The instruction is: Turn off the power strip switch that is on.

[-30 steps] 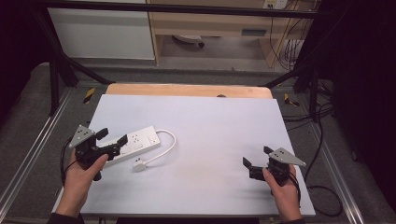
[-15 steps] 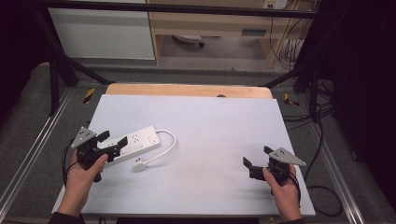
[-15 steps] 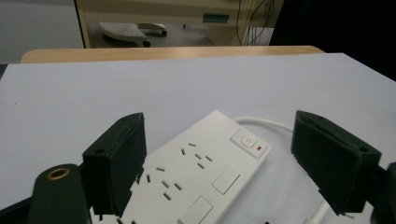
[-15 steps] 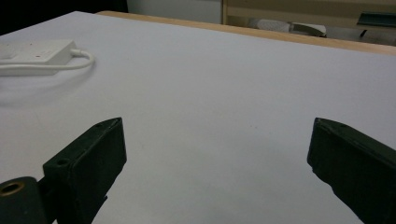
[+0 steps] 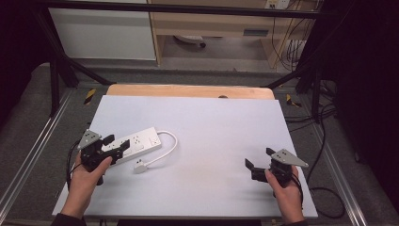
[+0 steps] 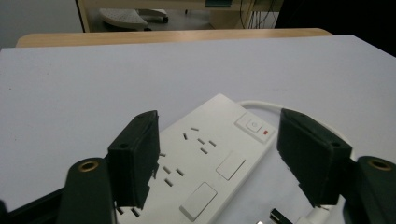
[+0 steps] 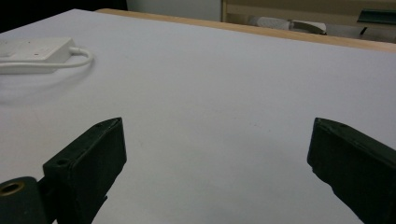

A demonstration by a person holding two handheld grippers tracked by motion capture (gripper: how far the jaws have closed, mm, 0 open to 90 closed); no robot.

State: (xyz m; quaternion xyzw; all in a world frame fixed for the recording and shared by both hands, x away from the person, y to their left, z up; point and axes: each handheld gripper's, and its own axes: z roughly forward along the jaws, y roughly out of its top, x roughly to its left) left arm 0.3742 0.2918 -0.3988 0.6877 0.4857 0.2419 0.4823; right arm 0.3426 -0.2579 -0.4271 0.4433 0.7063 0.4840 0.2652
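Two grippers on white table (image 5: pixel 202 117): left gripper (image 5: pixel 116 144) closing astride power strip (image 6: pixel 210 158), not yet pinching; right gripper (image 5: pixel 259 162) spread wide, nothing between.

This looks like a lab or recording room rather than a home. A black metal frame (image 5: pixel 56 70) stands around the worktop (image 5: pixel 211 122), which is covered by a plain pale sheet with a wooden edge at the far side. Loose cables (image 5: pixel 291 47) hang at the far right (a wall socket above them), grey carpet (image 5: pixel 28 117) lies around, and white cabinets (image 5: pixel 103 33) and wooden shelving (image 5: pixel 221 28) stand beyond.
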